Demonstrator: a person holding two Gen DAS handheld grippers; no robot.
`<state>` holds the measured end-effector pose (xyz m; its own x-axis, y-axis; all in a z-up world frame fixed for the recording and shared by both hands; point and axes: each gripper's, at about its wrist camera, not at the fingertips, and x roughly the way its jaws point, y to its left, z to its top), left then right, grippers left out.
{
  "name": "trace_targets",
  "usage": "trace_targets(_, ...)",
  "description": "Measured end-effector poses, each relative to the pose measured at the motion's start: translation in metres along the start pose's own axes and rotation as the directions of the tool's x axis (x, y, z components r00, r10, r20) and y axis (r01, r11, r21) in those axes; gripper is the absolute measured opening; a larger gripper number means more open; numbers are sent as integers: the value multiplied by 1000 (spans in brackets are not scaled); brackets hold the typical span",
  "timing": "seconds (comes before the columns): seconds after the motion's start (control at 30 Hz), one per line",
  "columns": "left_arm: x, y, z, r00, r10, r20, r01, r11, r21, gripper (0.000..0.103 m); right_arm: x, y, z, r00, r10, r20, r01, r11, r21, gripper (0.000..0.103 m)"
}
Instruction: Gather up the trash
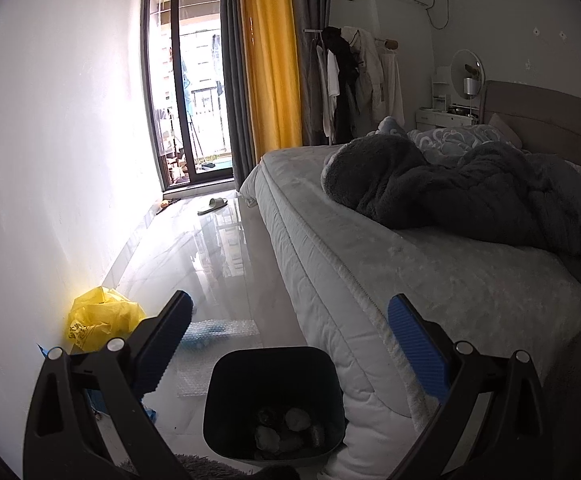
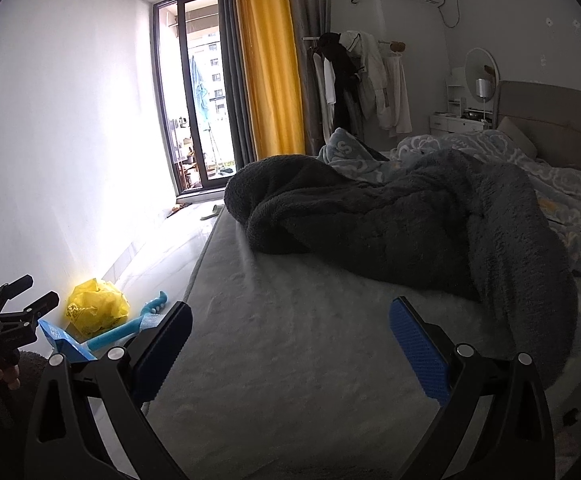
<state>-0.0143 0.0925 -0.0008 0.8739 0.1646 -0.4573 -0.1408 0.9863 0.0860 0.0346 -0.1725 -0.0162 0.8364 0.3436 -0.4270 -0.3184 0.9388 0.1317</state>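
Daylight from the dark-framed glass balcony door (image 1: 188, 92) floods the glossy pale floor (image 1: 210, 264) beside the grey-blanketed bed (image 1: 430, 264).

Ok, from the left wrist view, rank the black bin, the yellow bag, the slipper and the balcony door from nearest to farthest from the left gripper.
1. Black bin, right below the open left gripper, beside the bed.
2. Yellow bag, left, against the wall.
3. Slipper, far down the floor.
4. Balcony door, at the room's end.

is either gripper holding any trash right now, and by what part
Nothing is held. The left gripper is open above the bin, with no trash between its pads. The right gripper is open over the bed, also empty.
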Motion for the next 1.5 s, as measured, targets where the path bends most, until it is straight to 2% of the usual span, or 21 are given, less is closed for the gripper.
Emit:
trace_targets(0.23, -1, 5, -1, 1000, -1, -1, 1, 999, -37, 100, 2, 6, -2, 1000, 13, -7, -13, 1000, -19, 100)
trace_targets(0.87, -1, 9, -2, 1000, -2, -2, 2, 998, -63, 100, 1, 9, -5, 1000, 15, -7, -15, 1000, -16, 100)
trace_targets(1.5, -3, 3, -2, 1000, -5, 0, 5, 999, -52, 100, 2, 8, -8, 1000, 15, -11, -16, 1000, -19, 100)
